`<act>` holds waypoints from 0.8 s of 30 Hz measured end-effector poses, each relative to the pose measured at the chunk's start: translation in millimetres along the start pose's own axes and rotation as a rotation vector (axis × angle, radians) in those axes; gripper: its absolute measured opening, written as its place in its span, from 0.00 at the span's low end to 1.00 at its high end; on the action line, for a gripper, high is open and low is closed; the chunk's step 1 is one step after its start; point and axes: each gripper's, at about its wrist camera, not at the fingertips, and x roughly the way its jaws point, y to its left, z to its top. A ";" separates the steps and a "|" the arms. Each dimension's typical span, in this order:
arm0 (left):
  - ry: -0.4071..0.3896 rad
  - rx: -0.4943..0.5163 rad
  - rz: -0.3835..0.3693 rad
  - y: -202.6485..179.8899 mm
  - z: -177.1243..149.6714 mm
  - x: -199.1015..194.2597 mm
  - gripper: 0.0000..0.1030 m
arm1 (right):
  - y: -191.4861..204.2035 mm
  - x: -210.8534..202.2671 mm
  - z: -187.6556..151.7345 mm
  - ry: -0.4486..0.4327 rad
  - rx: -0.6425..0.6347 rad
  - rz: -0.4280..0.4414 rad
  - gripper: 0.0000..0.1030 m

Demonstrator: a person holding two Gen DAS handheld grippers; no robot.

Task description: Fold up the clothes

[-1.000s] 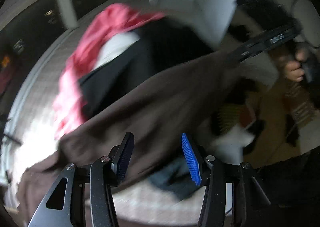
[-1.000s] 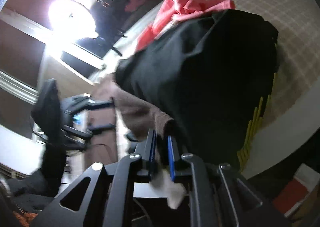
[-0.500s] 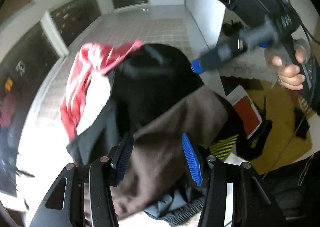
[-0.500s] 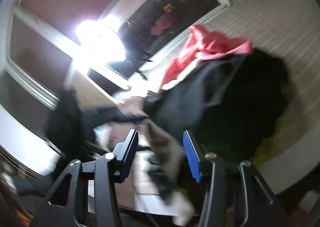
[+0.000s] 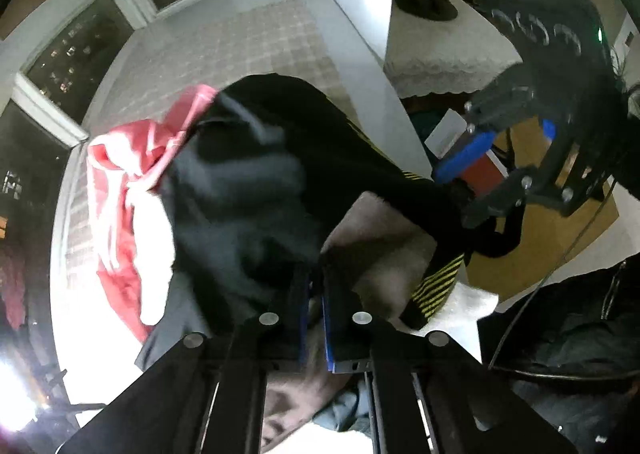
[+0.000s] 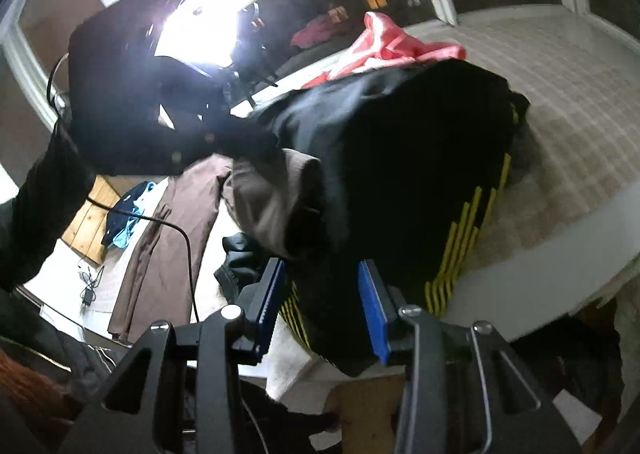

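Left gripper (image 5: 315, 294) just clamped on brown garment (image 5: 384, 254), right gripper (image 6: 322, 294) spread astride black garment (image 6: 400, 174), quilted bed (image 6: 560, 102) beyond, dark windows behind.

Black-framed hand-held gripper (image 6: 322, 306) with blue pads, silver screws, black cable.

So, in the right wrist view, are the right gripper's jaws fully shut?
No, the right gripper has a clear gap between its blue pads, with the black garment behind.
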 end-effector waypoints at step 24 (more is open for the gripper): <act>0.087 0.174 -0.033 -25.3 3.1 -3.3 0.02 | 4.2 -0.1 8.0 -0.043 -0.091 0.021 0.39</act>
